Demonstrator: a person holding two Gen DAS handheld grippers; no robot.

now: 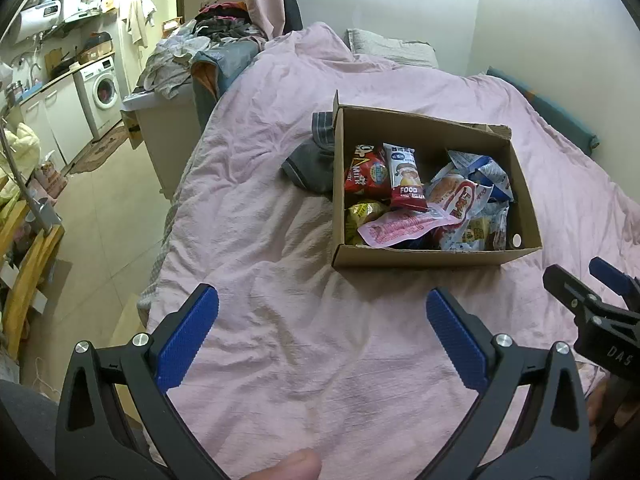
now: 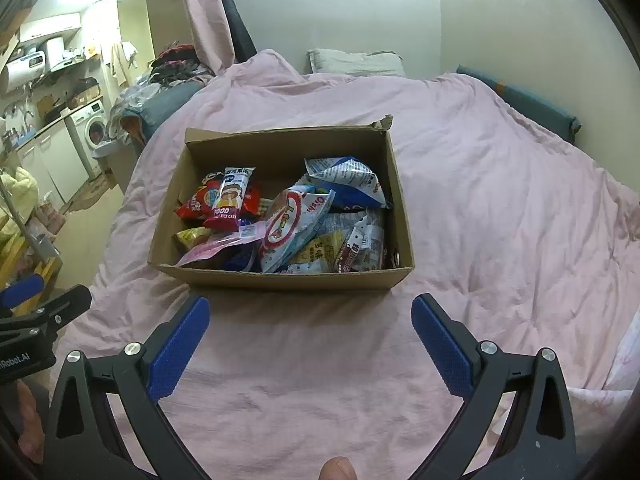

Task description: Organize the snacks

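Observation:
An open cardboard box point(image 1: 420, 258) point(image 2: 280, 278) sits on a pink bed cover and holds several snack packets: a red bag point(image 1: 366, 172) point(image 2: 196, 204), a red-and-white rice cake pack point(image 1: 406, 176) point(image 2: 230, 198), a pink pouch point(image 1: 404, 228) point(image 2: 218, 246) and blue-and-white bags point(image 1: 486, 176) point(image 2: 348, 184). My left gripper point(image 1: 322, 304) is open and empty, above the cover in front and left of the box. My right gripper point(image 2: 310, 314) is open and empty just in front of the box's near wall. Each gripper shows at the edge of the other's view.
A grey folded garment point(image 1: 314, 160) lies against the box's left side. A pillow point(image 2: 356, 62) lies at the bed's head by the wall. A pile of clothes point(image 1: 188, 60) lies at the bed's left. Floor, cabinets and a washing machine point(image 1: 102, 90) are at far left.

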